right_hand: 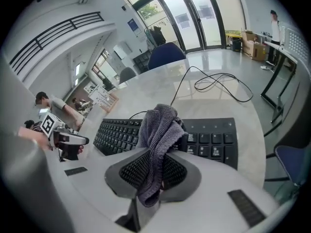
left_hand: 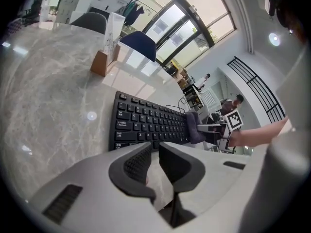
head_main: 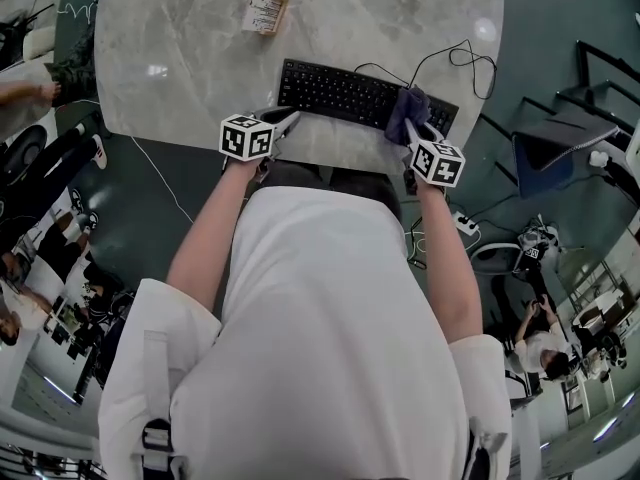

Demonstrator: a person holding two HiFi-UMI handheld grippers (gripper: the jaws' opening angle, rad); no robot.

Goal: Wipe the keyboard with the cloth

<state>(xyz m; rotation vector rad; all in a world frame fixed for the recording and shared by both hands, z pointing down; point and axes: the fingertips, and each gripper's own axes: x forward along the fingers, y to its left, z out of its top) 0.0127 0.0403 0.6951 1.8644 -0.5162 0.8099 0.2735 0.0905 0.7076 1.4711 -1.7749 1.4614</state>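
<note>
The marble table [head_main: 180,58] is the biggest thing in front of me, pale grey, with rounded corners. The black keyboard [head_main: 340,93] lies along the table's near edge, set at a slight slant, with its right end toward the near right corner. Bare marble lies to its left.

My left claw [left_hand: 154,152] sits at the near edge, just beside the keyboard's near left corner. Its two ribbed pads stand a narrow gap apart. Nothing is between them; I see only the table top through the slit. It touches neither the keyboard nor the cloth.

My right claw [right_hand: 158,154] is over the right part of the keyboard, at the near edge. Its pads are pinched on the grey cloth [right_hand: 160,125], which is bunched into a thick fold. One end of the cloth hangs down below the pads. The other end stands up past the fingertips and leans over the keys, at the break between the main block and the number pad. From the left gripper view that end seems to rest on the keys, though I cannot tell how firmly.

A thin black cable [right_hand: 218,81] runs from the back of the keyboard and loops across the marble toward the far right corner.

Smallest is a little card stand [head_main: 265,12] with a brown base, upright near the far edge, well apart from the keyboard.
</note>
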